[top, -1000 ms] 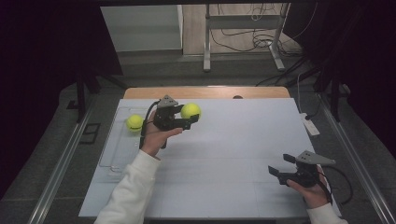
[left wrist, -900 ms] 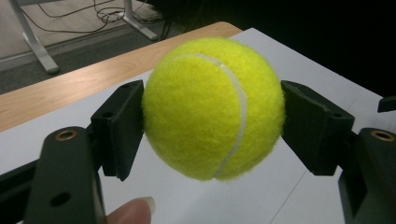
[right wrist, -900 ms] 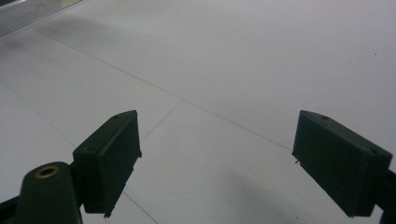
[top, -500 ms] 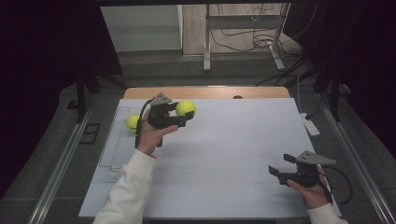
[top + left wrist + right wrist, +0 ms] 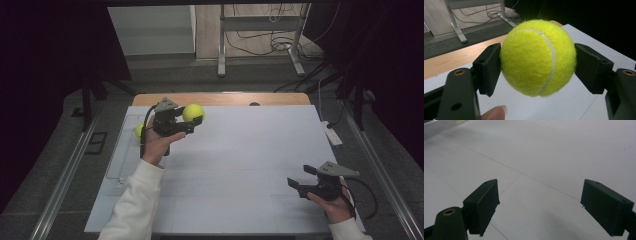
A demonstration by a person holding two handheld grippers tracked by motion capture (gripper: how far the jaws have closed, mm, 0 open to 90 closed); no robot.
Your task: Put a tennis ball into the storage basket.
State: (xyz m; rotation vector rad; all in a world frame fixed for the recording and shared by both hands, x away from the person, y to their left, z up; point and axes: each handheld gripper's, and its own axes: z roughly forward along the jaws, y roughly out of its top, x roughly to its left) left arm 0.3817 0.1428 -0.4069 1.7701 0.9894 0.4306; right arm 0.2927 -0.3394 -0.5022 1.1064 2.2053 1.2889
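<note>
A yellow tennis ball [image 5: 193,112] [image 5: 537,60] is clamped between the two black jaws of my left gripper [image 5: 194,117] [image 5: 537,65], held above the far left part of the white table [image 5: 250,150]. The pads press on both sides of the ball, and a fingertip shows below it. A second yellow ball [image 5: 138,131] lies on the table just left of that hand, partly hidden by it. My right gripper [image 5: 299,176] [image 5: 541,205] rests near the front right corner, jaws wide apart with nothing between them.
A faint clear tray outline [image 5: 116,160] lies along the table's left side, around the second ball. A wooden strip [image 5: 225,98] runs along the far edge. A small white device [image 5: 332,135] sits at the right edge. Metal stand legs and cables are on the floor beyond.
My left gripper has drifted a little to the left and farther back with the ball in it, covering more of the second ball. The right gripper has stayed put.
</note>
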